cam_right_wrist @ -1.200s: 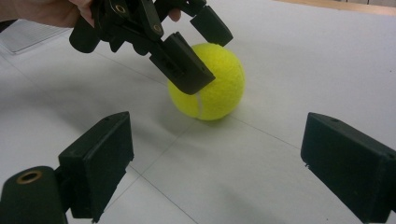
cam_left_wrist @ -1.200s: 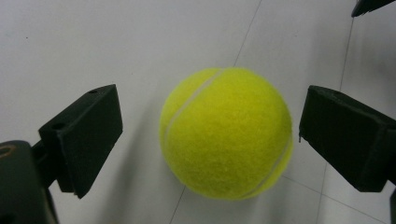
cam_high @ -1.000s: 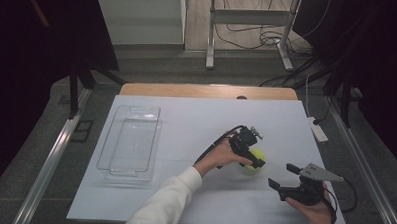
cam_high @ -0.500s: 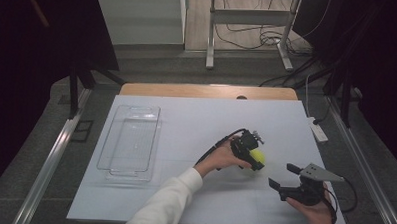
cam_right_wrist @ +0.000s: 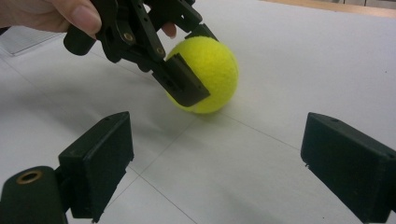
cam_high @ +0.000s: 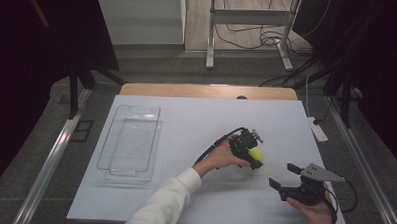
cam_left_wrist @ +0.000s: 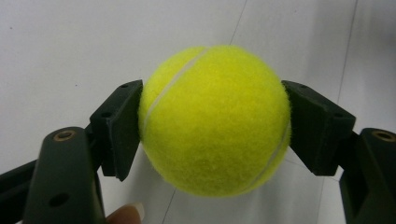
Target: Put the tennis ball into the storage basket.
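The left gripper [cam_high: 251, 155] has just closed its jaws on the yellow tennis ball [cam_left_wrist: 214, 119], which sits on the white table [cam_high: 196, 122] right of centre. The right gripper [cam_high: 287, 176] hovers nearby, jaws spread with nothing between them. The clear plastic tray [cam_high: 130, 142] at the left lies well apart from the ball, with nothing inside it.

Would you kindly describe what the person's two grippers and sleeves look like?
Both are black two-jaw tools with flat rectangular pads. The left gripper trails a black cable; the right gripper carries a grey three-cornered plate on top and a thin dark cable. The left arm wears a white long sleeve.
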The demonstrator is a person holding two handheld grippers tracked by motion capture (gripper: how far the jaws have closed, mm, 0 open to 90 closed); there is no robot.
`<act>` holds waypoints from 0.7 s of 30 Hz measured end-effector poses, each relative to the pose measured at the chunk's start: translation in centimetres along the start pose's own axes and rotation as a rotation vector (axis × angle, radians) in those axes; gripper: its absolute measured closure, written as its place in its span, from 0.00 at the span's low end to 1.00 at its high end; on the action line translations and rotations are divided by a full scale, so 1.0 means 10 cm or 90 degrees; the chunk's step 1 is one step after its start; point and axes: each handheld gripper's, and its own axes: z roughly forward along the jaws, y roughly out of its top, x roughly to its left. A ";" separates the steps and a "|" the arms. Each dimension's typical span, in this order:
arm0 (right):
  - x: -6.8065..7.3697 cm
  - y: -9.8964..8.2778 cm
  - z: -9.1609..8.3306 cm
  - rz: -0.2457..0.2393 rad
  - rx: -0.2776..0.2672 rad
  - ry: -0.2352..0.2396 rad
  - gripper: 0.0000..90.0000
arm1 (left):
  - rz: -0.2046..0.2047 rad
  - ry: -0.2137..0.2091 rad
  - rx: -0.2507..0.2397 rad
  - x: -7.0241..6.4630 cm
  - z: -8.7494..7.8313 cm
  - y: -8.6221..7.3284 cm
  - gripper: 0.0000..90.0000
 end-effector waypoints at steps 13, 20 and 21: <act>0.00 0.00 0.00 0.000 0.000 -0.001 0.10 | 0.010 0.003 -0.023 0.01 -0.15 -0.04 0.30; 0.00 0.00 0.00 -0.001 0.001 -0.001 0.10 | 0.007 0.006 -0.037 0.02 -0.22 -0.09 0.30; 0.00 0.00 0.00 -0.001 0.001 -0.001 0.10 | 0.008 0.005 -0.039 0.02 -0.24 -0.09 0.30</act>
